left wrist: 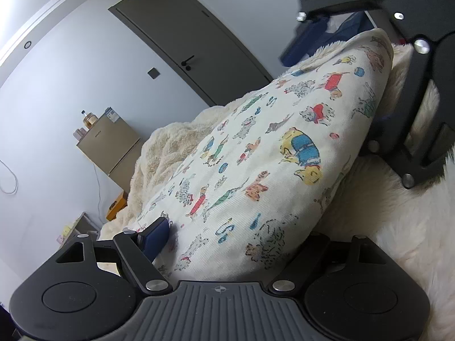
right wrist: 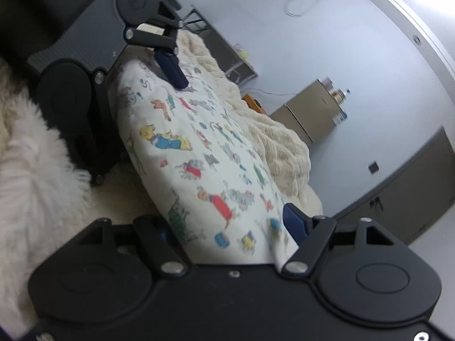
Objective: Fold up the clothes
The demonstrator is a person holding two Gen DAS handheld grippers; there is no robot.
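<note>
If pulled too hard, could slip out and drop. Right now pinched at both ends: dog-print cloth (left wrist: 256,153), bunched thick between the nearly closed fingers of the left gripper (left wrist: 233,236) and right gripper (right wrist: 230,227), with fluffy blanket (left wrist: 170,139) just beyond. Could fold crooked if raised unevenly.

My left gripper (left wrist: 227,244) and right gripper (right wrist: 227,227) both clamped across printed garment (left wrist: 256,153); its bulk fills gap between. Fluffy blanket (left wrist: 384,213) underneath. Fridge (left wrist: 113,142) well apart.
</note>
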